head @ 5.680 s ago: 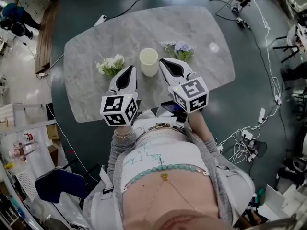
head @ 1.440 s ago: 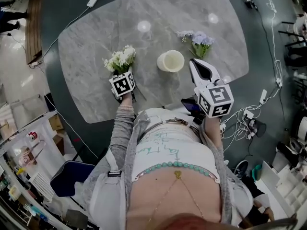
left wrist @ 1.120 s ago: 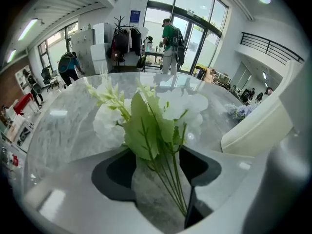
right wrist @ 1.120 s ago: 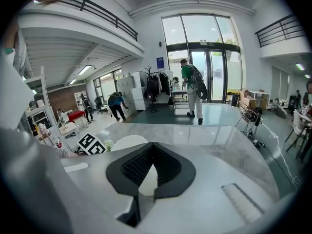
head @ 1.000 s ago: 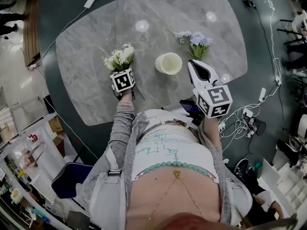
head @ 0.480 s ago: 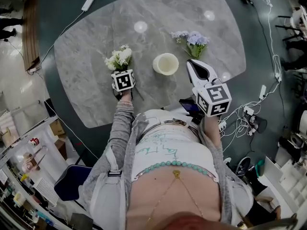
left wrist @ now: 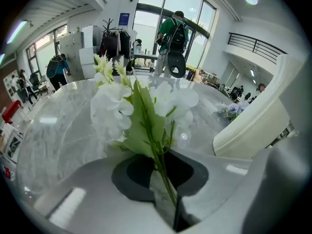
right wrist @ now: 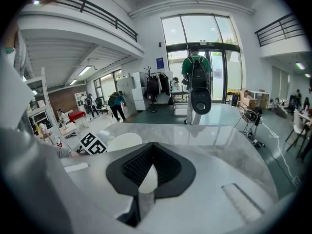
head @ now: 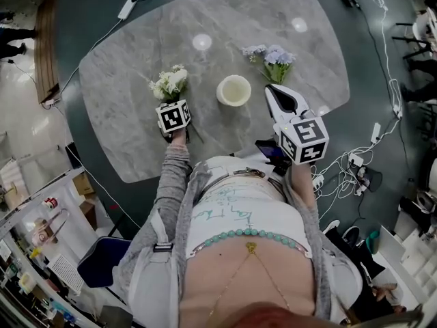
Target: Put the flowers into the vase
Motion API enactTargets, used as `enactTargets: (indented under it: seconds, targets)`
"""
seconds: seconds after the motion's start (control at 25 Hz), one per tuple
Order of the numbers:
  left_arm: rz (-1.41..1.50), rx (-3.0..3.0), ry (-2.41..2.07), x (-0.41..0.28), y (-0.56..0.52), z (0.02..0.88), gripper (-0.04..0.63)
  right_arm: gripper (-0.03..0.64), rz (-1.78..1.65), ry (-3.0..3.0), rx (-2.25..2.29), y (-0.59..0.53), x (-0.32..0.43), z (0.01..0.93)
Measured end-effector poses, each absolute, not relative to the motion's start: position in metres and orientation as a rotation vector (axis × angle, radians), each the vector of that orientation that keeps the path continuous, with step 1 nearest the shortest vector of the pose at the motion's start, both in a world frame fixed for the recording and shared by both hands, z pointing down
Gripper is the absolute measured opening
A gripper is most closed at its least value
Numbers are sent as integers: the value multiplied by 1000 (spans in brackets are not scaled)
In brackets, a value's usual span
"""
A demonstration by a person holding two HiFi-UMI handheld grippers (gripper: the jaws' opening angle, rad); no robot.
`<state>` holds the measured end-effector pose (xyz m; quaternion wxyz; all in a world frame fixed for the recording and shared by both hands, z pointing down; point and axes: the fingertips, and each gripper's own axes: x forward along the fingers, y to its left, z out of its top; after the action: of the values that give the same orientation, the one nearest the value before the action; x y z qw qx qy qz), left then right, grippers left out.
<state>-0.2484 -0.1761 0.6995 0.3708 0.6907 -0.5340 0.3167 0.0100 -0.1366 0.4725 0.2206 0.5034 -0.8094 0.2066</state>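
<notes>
I log: grey marble oval table (head: 130,121). Cream round vase (head: 233,90), mid-table. My right gripper (right wrist: 140,191), jaws together, empty, beside it. My left gripper (left wrist: 165,201) clamps the white flower bunch (left wrist: 139,106) by its stem. Pale purple flower sprig (head: 272,60) lies beyond.

no readable text, green scrawl on shirt (head: 229,214) illegible, blue wall sign (right wrist: 160,63) too small

A grey marble table (head: 136,80) stands on dark floor (head: 89,9) beneath tall windows (right wrist: 214,30).
</notes>
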Motion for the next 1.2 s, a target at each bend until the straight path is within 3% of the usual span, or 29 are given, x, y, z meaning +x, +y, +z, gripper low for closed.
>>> enactTargets:
  seconds: [1.2]
  targets:
    - [541, 1942, -1451, -243, -174, 590, 15, 26, 546, -2341, 1334, -140, -2, 462]
